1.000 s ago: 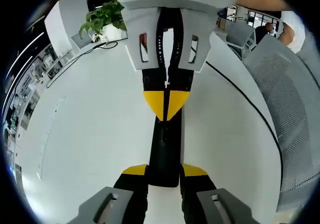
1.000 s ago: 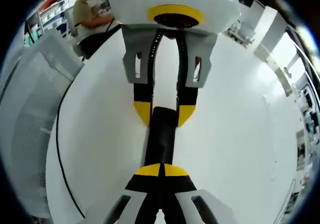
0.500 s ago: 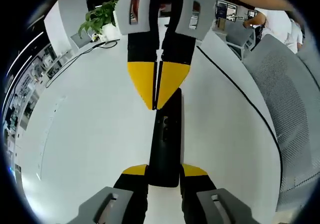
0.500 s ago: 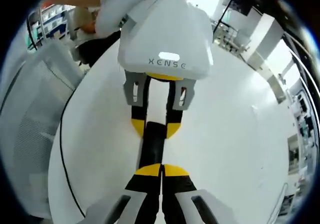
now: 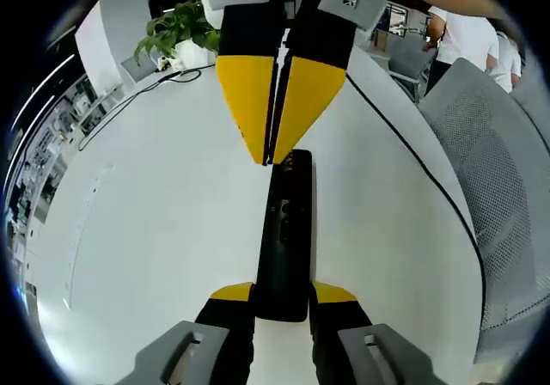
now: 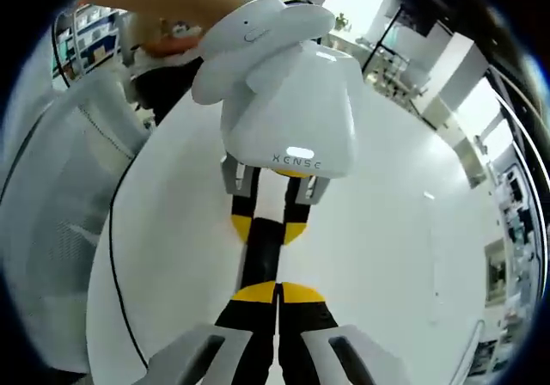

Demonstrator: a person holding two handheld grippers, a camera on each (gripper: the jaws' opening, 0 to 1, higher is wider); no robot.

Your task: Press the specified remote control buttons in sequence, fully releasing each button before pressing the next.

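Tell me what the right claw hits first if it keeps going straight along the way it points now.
The long black remote control: the right claw, jaws shut, has its yellow tips at or just above the remote's near end. Beyond sits the left claw gripping it. Contact is unclear.

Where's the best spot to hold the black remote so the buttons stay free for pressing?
Probably by its near end, as the left gripper does now: jaws across the narrow width of the remote, coming in along its length. It is long, slim and flat on the white table, so the far end stays open to the right gripper.
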